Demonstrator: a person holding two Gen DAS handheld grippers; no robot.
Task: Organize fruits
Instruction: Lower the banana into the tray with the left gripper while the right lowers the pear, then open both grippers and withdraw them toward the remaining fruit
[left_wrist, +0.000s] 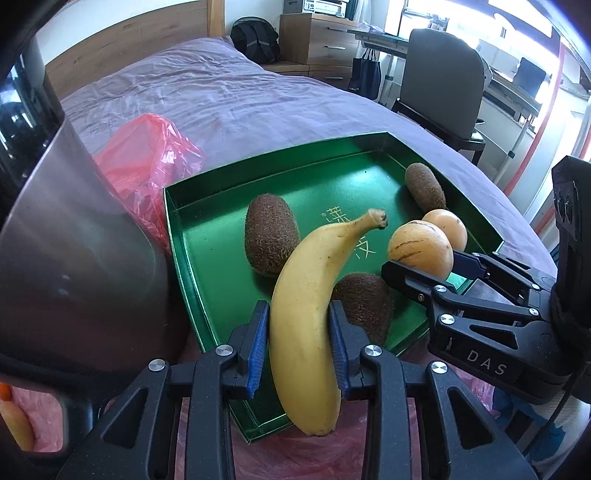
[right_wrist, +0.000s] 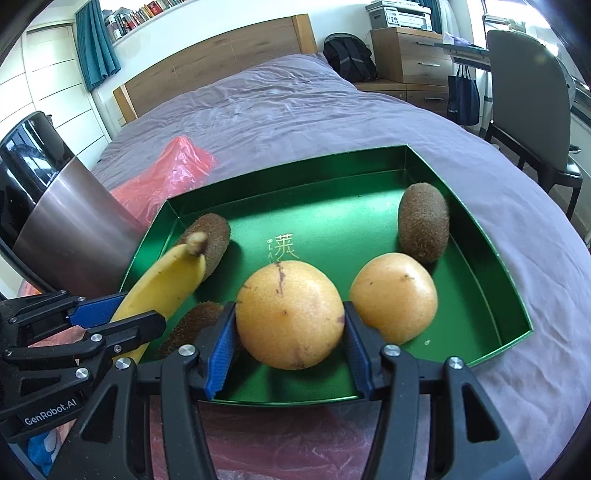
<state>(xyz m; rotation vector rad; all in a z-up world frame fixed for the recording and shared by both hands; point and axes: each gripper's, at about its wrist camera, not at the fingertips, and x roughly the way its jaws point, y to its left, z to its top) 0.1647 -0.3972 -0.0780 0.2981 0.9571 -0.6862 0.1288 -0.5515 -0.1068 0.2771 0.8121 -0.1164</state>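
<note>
My left gripper (left_wrist: 298, 325) is shut on a yellow banana (left_wrist: 314, 295), whose stem points over a green tray (left_wrist: 258, 162) lying on the bed. In the right wrist view the left gripper (right_wrist: 136, 306) comes in from the left with the banana (right_wrist: 166, 288). My right gripper (right_wrist: 290, 314) is shut on a round yellow-orange fruit (right_wrist: 290, 314) with purple streaks, held over the near part of the tray (right_wrist: 288, 173). A second such fruit (right_wrist: 393, 295) and three brown kiwis (right_wrist: 212, 240) (right_wrist: 423, 221) (right_wrist: 192, 325) lie in the tray.
A crumpled red plastic bag (right_wrist: 170, 173) lies left of the tray on the purple bedsheet (right_wrist: 295, 110). A tall steel container (right_wrist: 70, 229) stands close at the left. Pink plastic (right_wrist: 295, 443) lies under the tray's near edge. A chair (left_wrist: 439, 85) stands beyond the bed.
</note>
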